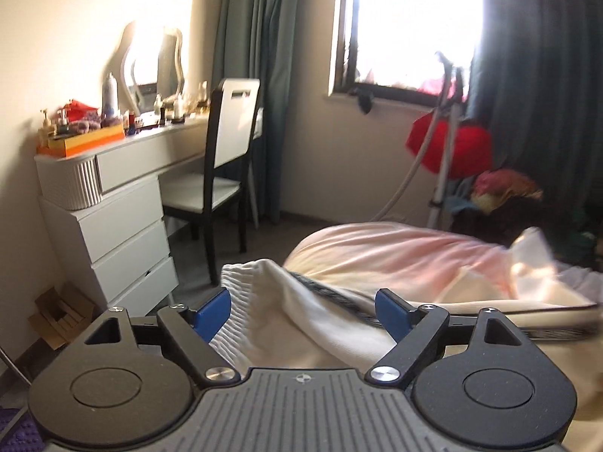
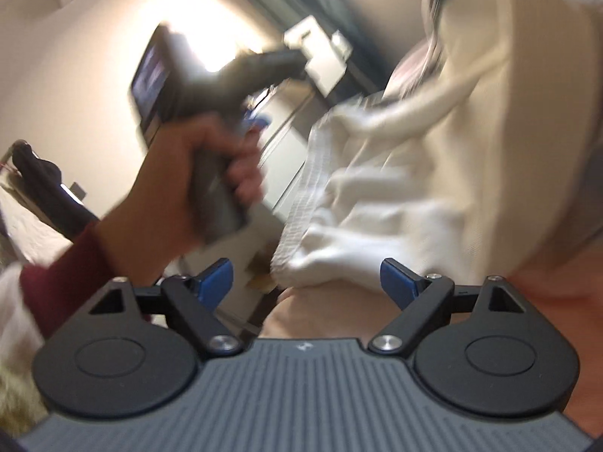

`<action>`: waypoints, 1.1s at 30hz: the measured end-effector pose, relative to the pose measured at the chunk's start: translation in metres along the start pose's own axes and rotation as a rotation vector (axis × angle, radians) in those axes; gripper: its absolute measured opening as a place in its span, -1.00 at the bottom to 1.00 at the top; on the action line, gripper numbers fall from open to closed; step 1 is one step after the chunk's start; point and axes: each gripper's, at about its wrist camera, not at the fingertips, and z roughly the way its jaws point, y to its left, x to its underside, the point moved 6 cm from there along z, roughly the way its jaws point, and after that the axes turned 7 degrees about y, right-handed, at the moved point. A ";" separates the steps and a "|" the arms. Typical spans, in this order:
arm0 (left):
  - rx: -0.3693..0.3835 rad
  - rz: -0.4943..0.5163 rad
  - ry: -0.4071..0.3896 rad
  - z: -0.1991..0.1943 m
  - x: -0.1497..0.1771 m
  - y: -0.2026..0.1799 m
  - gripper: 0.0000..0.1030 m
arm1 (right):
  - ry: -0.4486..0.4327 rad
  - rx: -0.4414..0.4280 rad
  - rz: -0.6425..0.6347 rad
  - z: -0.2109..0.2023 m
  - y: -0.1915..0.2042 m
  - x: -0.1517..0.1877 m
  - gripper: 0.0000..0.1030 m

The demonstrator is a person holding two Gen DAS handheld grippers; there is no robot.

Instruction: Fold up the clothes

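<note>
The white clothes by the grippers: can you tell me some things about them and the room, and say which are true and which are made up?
1. Both grippers are open. True: the left gripper and the right gripper each have their blue pads wide apart.
2. The white garment is gripped tight by the left gripper. False: it lies between open jaws, not pinched.
3. A chair stands at the white dresser. True.
4. The hand in the right wrist view is empty. False: it holds a gripper handle.
5. The sleeve is blue. False: it is dark red.
</note>
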 end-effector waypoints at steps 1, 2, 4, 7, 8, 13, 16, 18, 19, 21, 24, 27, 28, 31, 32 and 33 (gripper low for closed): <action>0.017 0.002 -0.017 -0.019 0.006 -0.010 0.68 | -0.023 0.026 -0.026 -0.017 -0.003 -0.002 0.70; 0.033 0.004 -0.033 -0.038 0.012 -0.019 0.69 | -0.045 0.053 -0.051 -0.033 -0.006 -0.004 0.69; 0.056 -0.007 -0.065 -0.075 0.026 -0.040 0.69 | -0.090 0.115 -0.104 -0.068 -0.013 -0.008 0.69; 0.102 -0.017 -0.132 -0.132 0.050 -0.072 0.69 | -0.159 0.221 -0.154 -0.123 -0.036 -0.016 0.69; 0.119 -0.010 -0.154 -0.149 0.057 -0.083 0.69 | -0.179 0.247 -0.161 -0.148 -0.044 -0.019 0.69; 0.195 0.045 -0.200 -0.203 0.101 -0.141 0.72 | -0.285 0.384 -0.210 -0.220 -0.082 -0.033 0.69; 0.237 0.079 -0.188 -0.213 0.125 -0.172 0.72 | -0.358 0.434 -0.211 -0.244 -0.104 -0.033 0.69; 0.242 0.086 -0.181 -0.201 0.130 -0.179 0.72 | -0.368 0.423 -0.157 -0.244 -0.125 -0.027 0.69; 0.243 0.087 -0.178 -0.195 0.131 -0.182 0.72 | -0.365 0.413 -0.123 -0.241 -0.136 -0.023 0.69; 0.245 0.090 -0.173 -0.181 0.135 -0.187 0.72 | -0.329 0.382 -0.033 -0.235 -0.158 -0.019 0.69; 0.249 0.095 -0.165 -0.161 0.140 -0.194 0.72 | -0.294 0.362 0.046 -0.229 -0.179 -0.029 0.69; 0.246 0.091 -0.157 -0.139 0.143 -0.196 0.72 | -0.279 0.335 0.113 -0.219 -0.188 -0.056 0.71; 0.237 0.082 -0.154 -0.129 0.143 -0.190 0.72 | -0.275 0.328 0.129 -0.212 -0.191 -0.070 0.71; 0.209 0.051 -0.149 -0.101 0.143 -0.173 0.73 | -0.268 0.330 0.167 -0.179 -0.201 -0.119 0.71; 0.194 0.039 -0.151 -0.093 0.143 -0.167 0.74 | -0.266 0.334 0.181 -0.165 -0.206 -0.138 0.71; 0.180 0.027 -0.153 -0.086 0.143 -0.161 0.75 | -0.262 0.322 0.207 -0.146 -0.213 -0.160 0.71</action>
